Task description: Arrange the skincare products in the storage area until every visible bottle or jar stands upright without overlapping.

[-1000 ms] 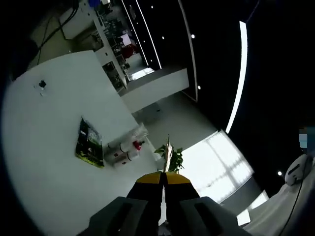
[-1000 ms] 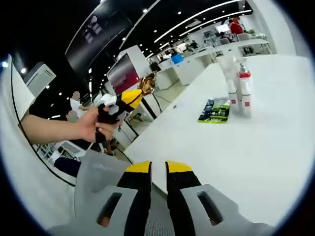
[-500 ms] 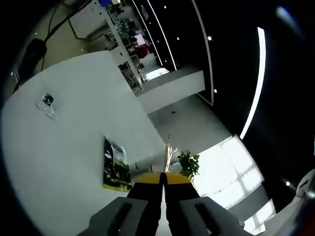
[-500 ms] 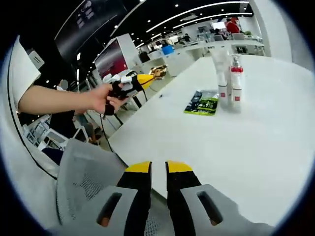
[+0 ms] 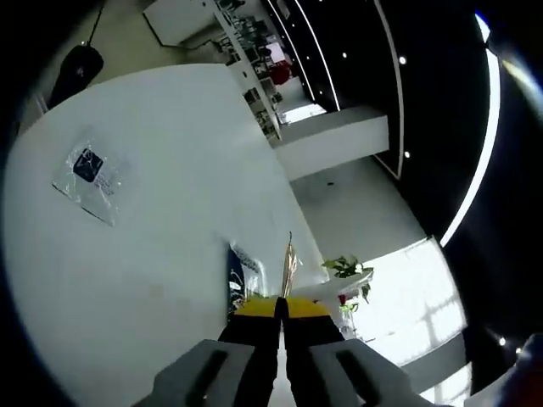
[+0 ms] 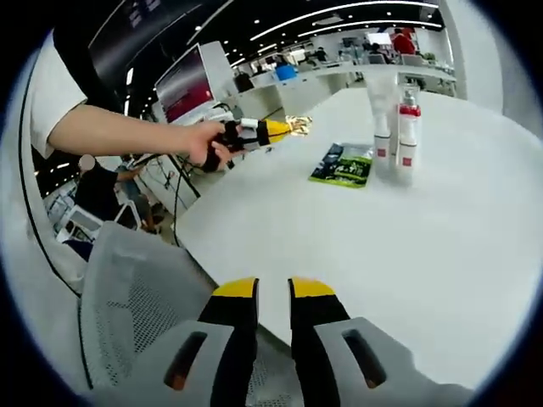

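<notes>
Right gripper view: white worktop (image 6: 407, 246) broad and bare at centre and lower right, its near edge running lower centre to upper left; grey mesh chair (image 6: 136, 314) lower left; hand (image 6: 206, 144) on an outstretched arm upper left, holding left tool (image 6: 276, 130), jaws closed on a thin gold sachet (image 6: 299, 125) pointing right; two bottles (image 6: 394, 127) upright, touching, upper right; green packet (image 6: 344, 165) flat beside them; right tool (image 6: 273, 292) bottom centre, jaws slightly parted, empty.
</notes>
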Motion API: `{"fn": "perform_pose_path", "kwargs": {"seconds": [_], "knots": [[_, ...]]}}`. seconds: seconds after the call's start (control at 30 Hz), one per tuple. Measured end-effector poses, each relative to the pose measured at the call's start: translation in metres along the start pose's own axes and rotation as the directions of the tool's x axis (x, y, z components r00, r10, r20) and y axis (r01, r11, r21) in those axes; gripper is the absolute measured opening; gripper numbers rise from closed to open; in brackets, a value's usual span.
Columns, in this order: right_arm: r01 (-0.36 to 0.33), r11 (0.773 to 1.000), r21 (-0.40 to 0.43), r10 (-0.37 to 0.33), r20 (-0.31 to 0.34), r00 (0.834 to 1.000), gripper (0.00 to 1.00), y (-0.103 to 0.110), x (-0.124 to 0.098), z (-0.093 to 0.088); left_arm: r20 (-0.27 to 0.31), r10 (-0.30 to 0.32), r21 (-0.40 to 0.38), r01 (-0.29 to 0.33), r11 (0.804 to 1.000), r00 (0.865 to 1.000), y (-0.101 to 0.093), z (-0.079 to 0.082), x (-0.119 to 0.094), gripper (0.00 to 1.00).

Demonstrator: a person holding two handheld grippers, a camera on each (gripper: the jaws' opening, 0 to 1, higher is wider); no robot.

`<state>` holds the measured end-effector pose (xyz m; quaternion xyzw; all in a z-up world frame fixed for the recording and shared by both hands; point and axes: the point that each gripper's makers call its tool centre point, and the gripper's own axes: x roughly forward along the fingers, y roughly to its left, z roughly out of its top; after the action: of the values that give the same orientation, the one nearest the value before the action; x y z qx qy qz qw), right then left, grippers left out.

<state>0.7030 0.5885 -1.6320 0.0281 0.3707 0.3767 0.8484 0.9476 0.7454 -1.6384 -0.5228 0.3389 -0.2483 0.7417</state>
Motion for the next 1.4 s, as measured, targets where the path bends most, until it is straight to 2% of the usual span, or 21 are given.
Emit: {"fn": "perform_pose_path", "kwargs": {"seconds": [0.07,0.2,0.43,0.5,0.6,0.7,0.83,0.93,1.2,1.4], "knots": [[0.006,1.0,0.006,-0.006,-0.013,1.0,0.12,-0.002,0.001,-0.002,-0.005,0.006,-0.015,-0.006,1.0,1.0,0.006,0.004,0.008,0.0],[0.01,1.0,0.01,-0.01,-0.022,1.0,0.12,-0.003,0.002,-0.004,-0.018,0.056,-0.035,-0.057,0.998,0.998,0.021,0.006,0.019,0.0],[0.02,1.0,0.012,-0.02,-0.035,0.999,0.13,-0.005,0.003,-0.007,-0.037,0.13,-0.05,-0.131,0.99,0.991,0.045,0.016,0.027,0.0],[0.022,1.0,0.013,-0.022,-0.041,0.999,0.13,-0.005,0.003,-0.007,-0.04,0.169,-0.049,-0.171,0.984,0.985,0.053,0.019,0.028,0.0],[0.024,1.0,0.012,-0.023,-0.043,0.999,0.12,-0.006,0.003,-0.008,-0.047,0.17,-0.07,-0.173,0.983,0.984,0.057,0.023,0.03,0.0],[0.025,1.0,0.011,-0.024,-0.046,0.999,0.12,-0.006,0.003,-0.008,-0.05,0.162,-0.073,-0.165,0.984,0.986,0.052,0.023,0.032,0.0],[0.021,1.0,0.005,-0.021,-0.052,0.998,0.12,-0.004,0.004,-0.009,-0.061,0.18,-0.068,-0.184,0.98,0.982,0.055,0.024,0.036,0.01],[0.015,1.0,-0.005,-0.016,-0.06,0.998,0.11,-0.003,0.005,-0.01,-0.088,0.212,-0.073,-0.219,0.973,0.973,0.061,0.024,0.037,0.01],[0.026,1.0,0.0,-0.026,-0.059,0.998,0.12,-0.005,0.004,-0.01,-0.093,0.271,-0.073,-0.278,0.958,0.958,0.072,0.025,0.033,0.03],[0.029,1.0,-0.005,-0.029,-0.058,0.998,0.12,-0.006,0.004,-0.01,-0.122,0.273,-0.094,-0.285,0.954,0.954,0.071,0.023,0.034,0.04]]}}
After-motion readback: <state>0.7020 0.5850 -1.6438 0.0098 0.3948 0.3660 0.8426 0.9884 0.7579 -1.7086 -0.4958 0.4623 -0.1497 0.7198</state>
